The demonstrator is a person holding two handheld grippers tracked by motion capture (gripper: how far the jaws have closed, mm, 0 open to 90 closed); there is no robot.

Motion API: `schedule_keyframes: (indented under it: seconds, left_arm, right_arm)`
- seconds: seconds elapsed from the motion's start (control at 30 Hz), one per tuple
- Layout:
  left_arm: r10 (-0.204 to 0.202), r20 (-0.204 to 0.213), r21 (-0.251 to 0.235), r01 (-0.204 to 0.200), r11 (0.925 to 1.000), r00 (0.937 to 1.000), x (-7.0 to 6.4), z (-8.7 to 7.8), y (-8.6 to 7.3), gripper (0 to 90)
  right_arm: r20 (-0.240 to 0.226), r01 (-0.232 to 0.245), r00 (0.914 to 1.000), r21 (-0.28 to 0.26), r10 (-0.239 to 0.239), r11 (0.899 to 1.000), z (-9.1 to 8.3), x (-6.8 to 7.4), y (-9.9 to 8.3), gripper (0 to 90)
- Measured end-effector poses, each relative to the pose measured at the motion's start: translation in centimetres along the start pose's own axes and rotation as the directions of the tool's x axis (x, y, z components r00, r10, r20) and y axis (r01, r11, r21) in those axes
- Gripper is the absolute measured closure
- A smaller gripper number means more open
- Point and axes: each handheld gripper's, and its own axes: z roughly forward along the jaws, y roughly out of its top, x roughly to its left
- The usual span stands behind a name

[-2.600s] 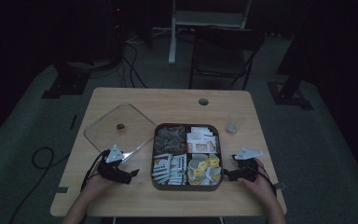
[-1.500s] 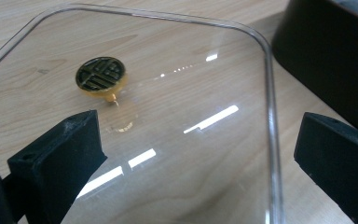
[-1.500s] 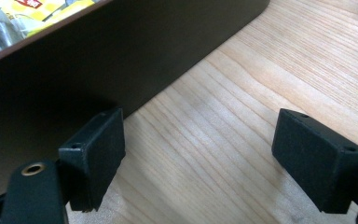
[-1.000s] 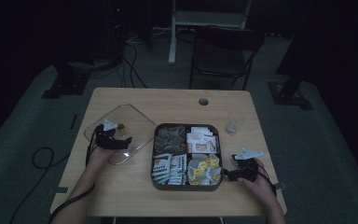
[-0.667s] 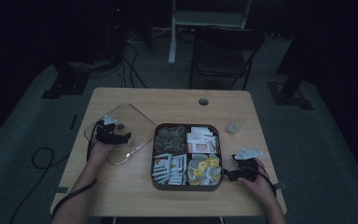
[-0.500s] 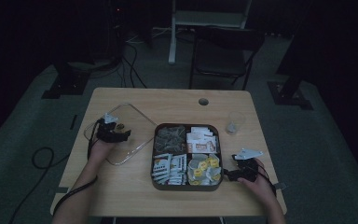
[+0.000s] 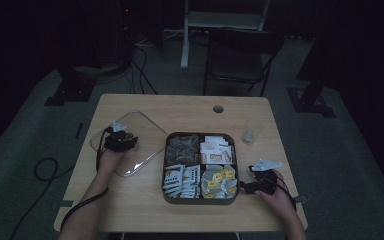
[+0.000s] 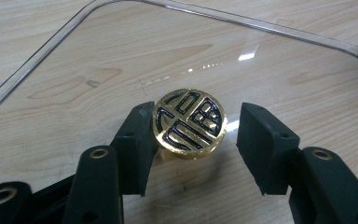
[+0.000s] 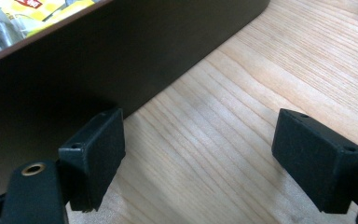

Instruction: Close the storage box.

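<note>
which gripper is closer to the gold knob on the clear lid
Left. The left gripper straddles the gold knob, one jaw touching it, while the right gripper rests beside the brown box.

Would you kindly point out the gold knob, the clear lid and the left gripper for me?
gold knob (image 8: 189, 122), left gripper view, on its patterned round top.
clear lid (image 8: 279, 56), left gripper view, on the flat transparent panel near the rim.
left gripper (image 8: 191, 140), left gripper view, midway between its two black fingertips.
</note>
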Motion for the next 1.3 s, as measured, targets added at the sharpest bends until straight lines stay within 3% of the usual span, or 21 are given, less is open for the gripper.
schedule_keyframes:
  seconds: [0.2,0.27,0.73,1.13,1.3]
  left_arm:
    - [-0.001,-0.041,0.000,0.001,1.0000,0.9992,-0.2,0.2,0.2,55.0]
    - [-0.011,-0.038,0.000,0.011,0.9999,0.9992,-0.1,0.3,0.2,58.4]
    - [-0.035,-0.051,0.014,0.036,0.9993,0.9981,0.2,-0.2,0.4,59.5]
    - [-0.063,-0.054,-0.030,0.061,0.9977,0.9966,1.1,-3.1,1.9,59.6]
    - [-0.039,-0.025,-0.038,0.038,0.9985,0.9989,1.1,-4.1,2.8,59.6]
  right_arm:
    - [0.001,0.000,1.0000,0.001,0.000,1.000,0.0,0.0,0.0,16.9]
    - [0.001,0.000,1.0000,0.001,0.000,1.000,0.0,0.0,0.0,16.9]
    - [0.000,0.000,1.0000,0.001,0.000,1.000,0.0,0.0,0.0,16.9]
    - [0.000,0.001,1.0000,0.001,-0.001,1.000,0.0,0.0,0.0,16.9]
    - [0.000,0.000,1.0000,0.001,0.000,1.000,0.0,0.0,0.0,16.9]
